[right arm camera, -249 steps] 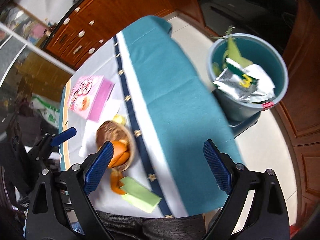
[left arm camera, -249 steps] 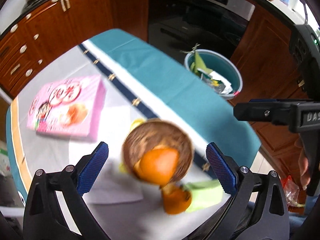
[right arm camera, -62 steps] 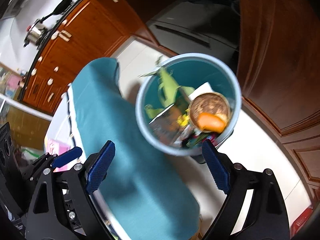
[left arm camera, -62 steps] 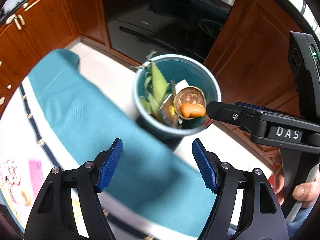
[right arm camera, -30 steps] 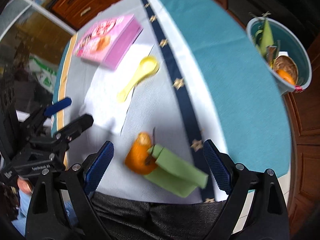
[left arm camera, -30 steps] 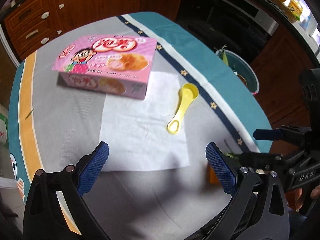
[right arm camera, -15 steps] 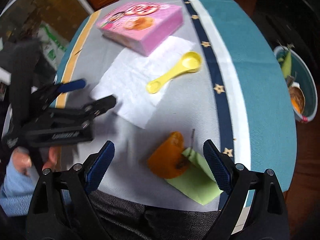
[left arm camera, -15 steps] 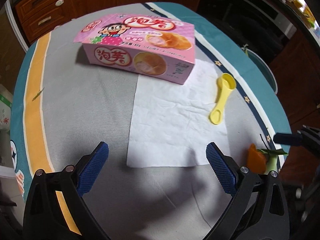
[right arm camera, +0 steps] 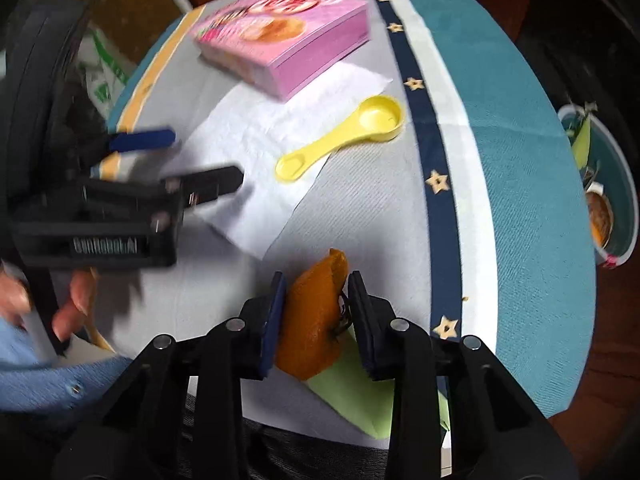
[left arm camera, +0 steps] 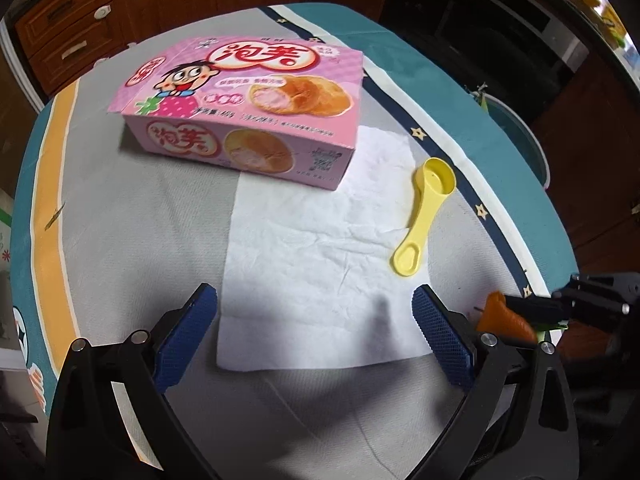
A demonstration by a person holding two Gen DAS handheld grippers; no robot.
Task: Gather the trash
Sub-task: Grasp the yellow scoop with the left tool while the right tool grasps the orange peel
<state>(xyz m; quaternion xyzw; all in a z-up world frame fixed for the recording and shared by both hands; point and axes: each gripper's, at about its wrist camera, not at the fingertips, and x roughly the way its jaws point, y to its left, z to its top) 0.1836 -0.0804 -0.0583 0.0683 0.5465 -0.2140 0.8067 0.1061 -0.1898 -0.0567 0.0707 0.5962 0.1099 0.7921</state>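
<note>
Left wrist view: left tool point(left arm camera: 312, 332) hangs wide open over the near edge of the white paper napkin point(left arm camera: 316, 256), nothing between its blue pads. The napkin lies flat on the counter point(left arm camera: 132, 240), its far part tucked under the pink snack box point(left arm camera: 244, 112). A yellow measuring spoon point(left arm camera: 424, 216) rests on the napkin's right edge. Far right, the right tool point(left arm camera: 532, 312) is at the orange peel point(left arm camera: 504, 318). Only the rim of the teal bin point(left arm camera: 520, 140) shows past the counter edge.

Right wrist view: right tool point(right arm camera: 316, 312) is closing, pads against both sides of the orange peel point(right arm camera: 316, 320), which sits partly on a green paper point(right arm camera: 360, 392) at the near edge of the counter. The bin point(right arm camera: 616, 184), on the floor well apart to the right, already holds green leaves, a brown round thing and something orange; the rest is too small to tell.

Progress, as a judgement: part done. Some trash is binned; the peel is just being gripped and has yet to go over. Green paper and napkin look like remaining trash; box and spoon uncertain
</note>
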